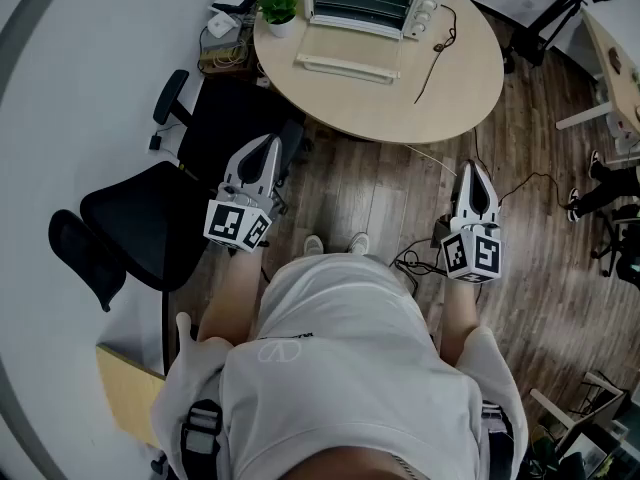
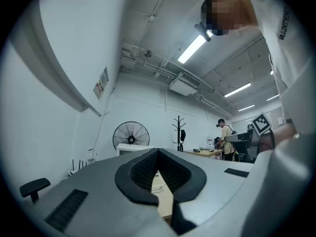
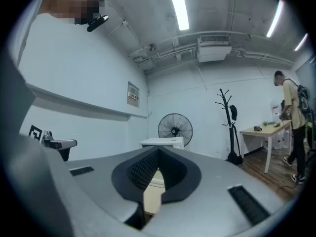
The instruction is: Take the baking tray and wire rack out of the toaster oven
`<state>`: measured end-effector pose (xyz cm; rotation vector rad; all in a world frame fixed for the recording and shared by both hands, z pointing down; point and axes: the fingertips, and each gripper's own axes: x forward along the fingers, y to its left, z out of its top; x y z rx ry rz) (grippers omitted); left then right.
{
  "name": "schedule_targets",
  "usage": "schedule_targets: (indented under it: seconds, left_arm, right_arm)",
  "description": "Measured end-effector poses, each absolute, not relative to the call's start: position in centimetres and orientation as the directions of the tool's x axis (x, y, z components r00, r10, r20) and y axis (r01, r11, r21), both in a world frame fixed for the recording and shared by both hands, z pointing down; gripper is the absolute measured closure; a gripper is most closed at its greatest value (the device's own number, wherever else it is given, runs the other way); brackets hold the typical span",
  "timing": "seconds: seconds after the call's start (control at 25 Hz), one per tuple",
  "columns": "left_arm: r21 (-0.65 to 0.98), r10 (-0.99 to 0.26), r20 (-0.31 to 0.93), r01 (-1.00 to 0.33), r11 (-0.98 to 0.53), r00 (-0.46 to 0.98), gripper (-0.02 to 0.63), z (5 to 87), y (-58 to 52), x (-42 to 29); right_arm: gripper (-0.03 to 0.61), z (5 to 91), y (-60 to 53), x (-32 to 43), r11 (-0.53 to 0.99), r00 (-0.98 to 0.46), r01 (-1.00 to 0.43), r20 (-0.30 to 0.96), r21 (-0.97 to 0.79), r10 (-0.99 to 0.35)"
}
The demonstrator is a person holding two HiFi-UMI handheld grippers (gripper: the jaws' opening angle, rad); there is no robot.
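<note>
The white toaster oven (image 1: 365, 0) stands at the far side of a round wooden table (image 1: 450, 88), with its door (image 1: 350, 63) folded down flat toward me. Thin bars of a wire rack (image 1: 358, 4) show inside the cavity; I cannot make out the baking tray. My left gripper (image 1: 267, 146) and right gripper (image 1: 474, 170) hang level over the wooden floor, well short of the table, both shut and empty. In the left gripper view the left gripper (image 2: 158, 154) points at the oven (image 2: 133, 147). In the right gripper view the right gripper (image 3: 158, 153) does the same (image 3: 162, 143).
A potted plant (image 1: 280, 10) sits left of the oven and a power cord (image 1: 435, 58) trails over the table. Black office chairs (image 1: 130, 228) stand at my left. Cables (image 1: 420, 258) lie on the floor. Another person (image 3: 291, 112) stands at a desk to the right.
</note>
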<state>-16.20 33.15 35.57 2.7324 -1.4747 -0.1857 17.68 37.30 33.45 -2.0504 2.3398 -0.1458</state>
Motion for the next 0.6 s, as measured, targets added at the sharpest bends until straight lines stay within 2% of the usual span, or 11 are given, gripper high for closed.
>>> schedule_targets:
  seconds: [0.2, 0.6]
  left_arm:
    - [0.085, -0.834, -0.090, -0.830, -0.552, 0.545, 0.612, 35.4, 33.1, -15.0]
    - [0.087, -0.843, -0.094, -0.839, -0.537, 0.530, 0.612, 35.1, 32.2, -10.1]
  right_arm:
    - [0.583, 34.5, 37.1, 19.3, 0.109, -0.119, -0.979, 0.050, -0.172, -0.992]
    - [0.583, 34.9, 35.6, 22.5, 0.176, -0.185, -0.970, 0.042, -0.169, -0.982]
